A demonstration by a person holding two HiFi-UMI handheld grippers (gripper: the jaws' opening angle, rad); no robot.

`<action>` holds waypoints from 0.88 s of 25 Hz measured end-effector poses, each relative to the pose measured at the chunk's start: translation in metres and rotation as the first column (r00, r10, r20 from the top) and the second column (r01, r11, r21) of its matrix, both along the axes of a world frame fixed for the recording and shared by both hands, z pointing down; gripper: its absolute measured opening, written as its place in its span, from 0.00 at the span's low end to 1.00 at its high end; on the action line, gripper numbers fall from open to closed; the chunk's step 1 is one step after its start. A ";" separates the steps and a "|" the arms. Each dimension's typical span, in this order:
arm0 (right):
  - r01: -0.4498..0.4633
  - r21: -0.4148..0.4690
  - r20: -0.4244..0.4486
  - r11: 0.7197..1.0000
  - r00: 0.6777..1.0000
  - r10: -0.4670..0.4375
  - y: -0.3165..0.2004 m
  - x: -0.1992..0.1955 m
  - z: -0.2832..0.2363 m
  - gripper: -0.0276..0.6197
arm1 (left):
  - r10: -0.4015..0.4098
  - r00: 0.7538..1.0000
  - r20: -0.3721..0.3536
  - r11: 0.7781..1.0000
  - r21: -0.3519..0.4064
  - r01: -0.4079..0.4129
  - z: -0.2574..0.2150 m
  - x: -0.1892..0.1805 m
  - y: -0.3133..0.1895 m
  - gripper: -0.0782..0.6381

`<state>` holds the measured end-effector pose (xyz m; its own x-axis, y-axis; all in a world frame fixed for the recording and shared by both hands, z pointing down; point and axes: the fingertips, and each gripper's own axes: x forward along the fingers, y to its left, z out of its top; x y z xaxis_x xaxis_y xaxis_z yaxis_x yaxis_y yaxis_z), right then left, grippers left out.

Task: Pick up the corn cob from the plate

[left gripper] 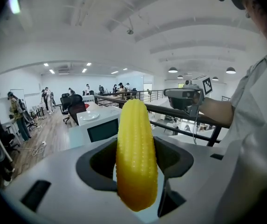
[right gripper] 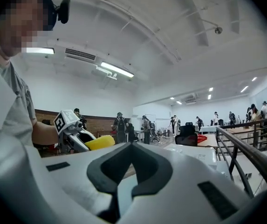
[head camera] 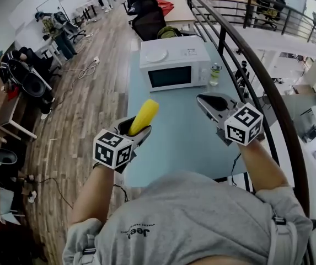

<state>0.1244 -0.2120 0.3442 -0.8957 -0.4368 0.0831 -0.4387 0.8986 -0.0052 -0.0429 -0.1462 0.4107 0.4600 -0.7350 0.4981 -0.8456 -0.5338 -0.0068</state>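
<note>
A yellow corn cob is clamped between the jaws of my left gripper and held in the air over the near left part of the light blue table. In the left gripper view the cob stands upright between the dark pads, its tip sticking out past them. A white plate lies on top of the microwave and has nothing on it. My right gripper hovers over the table's right side, jaws together and nothing in them. Its own view shows the tips meeting.
A small jar stands to the right of the microwave. A dark metal railing runs along the table's right edge. Office chairs stand behind the table's far end. Wooden floor with cables lies to the left.
</note>
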 end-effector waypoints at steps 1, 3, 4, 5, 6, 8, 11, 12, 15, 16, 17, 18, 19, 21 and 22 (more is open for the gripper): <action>-0.001 -0.007 -0.005 1.000 1.000 0.001 0.002 -0.005 0.007 0.07 | 0.002 1.000 0.005 1.000 -0.009 -0.002 0.010 -0.005 0.002 0.46; -0.008 -0.029 -0.011 1.000 1.000 0.008 0.004 -0.017 0.022 0.07 | 0.012 1.000 0.021 0.999 -0.031 -0.011 0.030 -0.015 0.006 0.46; -0.014 -0.044 -0.012 0.999 1.000 0.013 0.005 -0.024 0.031 0.07 | 0.019 0.999 0.027 0.999 -0.045 -0.018 0.040 -0.021 0.009 0.46; -0.019 -0.059 -0.014 0.998 1.000 0.018 0.007 -0.030 0.039 0.07 | 0.028 0.999 0.031 0.998 -0.061 -0.026 0.050 -0.027 0.012 0.46; -0.025 -0.072 -0.017 0.997 1.000 0.023 0.010 -0.038 0.048 0.07 | 0.037 0.999 0.031 0.997 -0.076 -0.034 0.059 -0.034 0.015 0.46; -0.037 -0.088 -0.027 0.995 0.999 0.035 0.014 -0.052 0.063 0.07 | 0.052 0.998 0.024 0.994 -0.101 -0.050 0.075 -0.047 0.022 0.46; -0.060 -0.109 -0.037 0.992 0.998 0.056 0.016 -0.073 0.081 0.07 | 0.065 0.997 0.038 0.991 -0.116 -0.060 0.094 -0.067 0.027 0.46; -0.066 -0.119 -0.042 0.991 0.997 0.061 0.017 -0.080 0.087 0.07 | 0.066 0.996 0.056 0.992 -0.115 -0.060 0.100 -0.075 0.027 0.46; -0.078 -0.150 -0.065 0.986 0.996 0.069 0.019 -0.095 0.107 0.07 | 0.069 0.993 0.092 0.990 -0.129 -0.056 0.123 -0.092 0.032 0.46; -0.081 -0.160 -0.071 0.984 0.995 0.070 0.021 -0.098 0.113 0.07 | 0.068 0.994 0.087 0.988 -0.143 -0.055 0.131 -0.096 0.036 0.46; -0.085 -0.171 -0.075 0.982 0.995 0.073 0.023 -0.100 0.119 0.07 | 0.065 0.995 0.076 0.986 -0.159 -0.052 0.140 -0.099 0.040 0.46; -0.089 -0.183 -0.078 0.979 0.994 0.075 0.024 -0.101 0.124 0.07 | 0.061 0.996 0.064 0.983 -0.176 -0.049 0.148 -0.102 0.044 0.46; -0.093 -0.196 -0.081 0.976 0.994 0.078 0.027 -0.102 0.130 0.07 | 0.057 0.997 0.053 0.980 -0.193 -0.046 0.155 -0.104 0.048 0.46; -0.101 -0.220 -0.089 0.970 0.993 0.083 0.031 -0.102 0.140 0.07 | 0.052 0.998 0.043 0.975 -0.220 -0.041 0.166 -0.106 0.056 0.46; -0.105 -0.231 -0.095 0.967 0.992 0.085 0.033 -0.103 0.145 0.07 | 0.051 0.998 0.042 0.973 -0.225 -0.040 0.169 -0.108 0.058 0.46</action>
